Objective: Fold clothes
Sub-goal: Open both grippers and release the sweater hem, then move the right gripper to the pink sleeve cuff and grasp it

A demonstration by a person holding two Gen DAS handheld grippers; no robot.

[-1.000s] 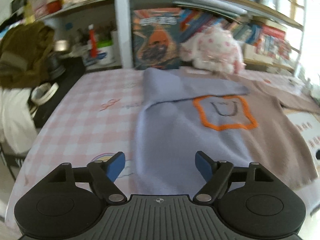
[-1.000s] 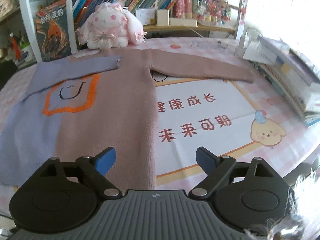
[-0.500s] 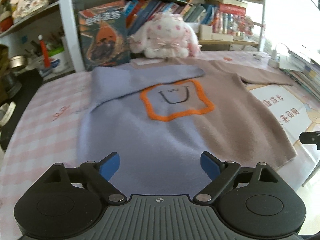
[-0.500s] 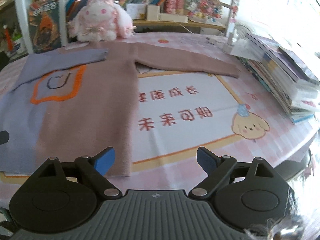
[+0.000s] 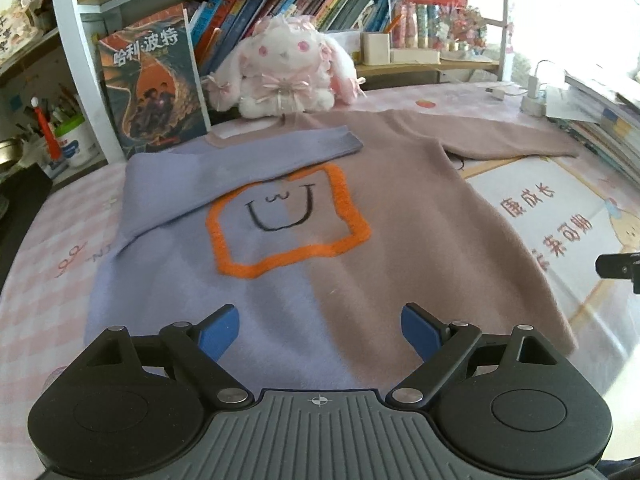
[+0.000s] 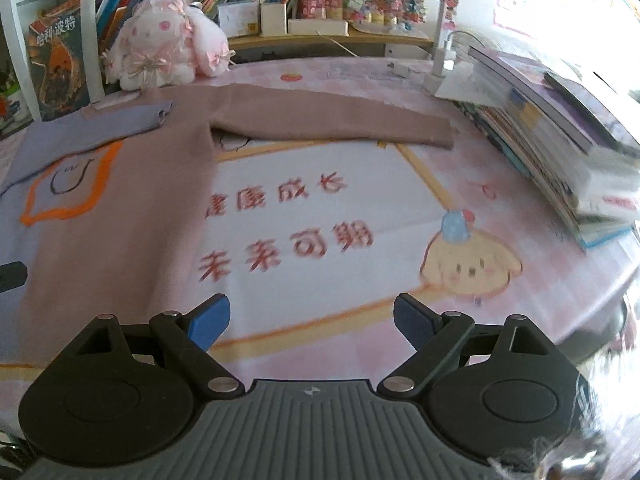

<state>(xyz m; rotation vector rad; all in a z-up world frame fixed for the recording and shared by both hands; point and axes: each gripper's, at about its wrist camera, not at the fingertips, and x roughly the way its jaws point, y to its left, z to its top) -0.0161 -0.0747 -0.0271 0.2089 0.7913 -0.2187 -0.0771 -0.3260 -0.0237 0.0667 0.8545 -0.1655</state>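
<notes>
A two-tone sweater (image 5: 304,248), lilac on its left half and dusty pink on its right, lies flat on the table with an orange-framed smiley on the chest. Its lilac sleeve (image 5: 256,160) is folded across the chest. The pink sleeve (image 6: 332,120) stretches out straight to the right. My left gripper (image 5: 320,334) hovers open over the sweater's hem, nothing between its blue pads. My right gripper (image 6: 311,322) stands open over the printed tablecloth, right of the sweater (image 6: 120,216). One tip of it shows at the left wrist view's right edge (image 5: 618,266).
A pink plush rabbit (image 5: 286,66) and a standing book (image 5: 154,84) sit behind the collar, before a bookshelf (image 5: 320,4). A stack of books (image 6: 560,128) fills the table's right side. The cloth has a white printed panel (image 6: 320,208). Jars stand at the far left (image 5: 74,140).
Both views have swung rightward: my left gripper moved from the sweater's left edge to over its middle hem, and my right gripper shifted right, off the sweater, over the printed cloth.
</notes>
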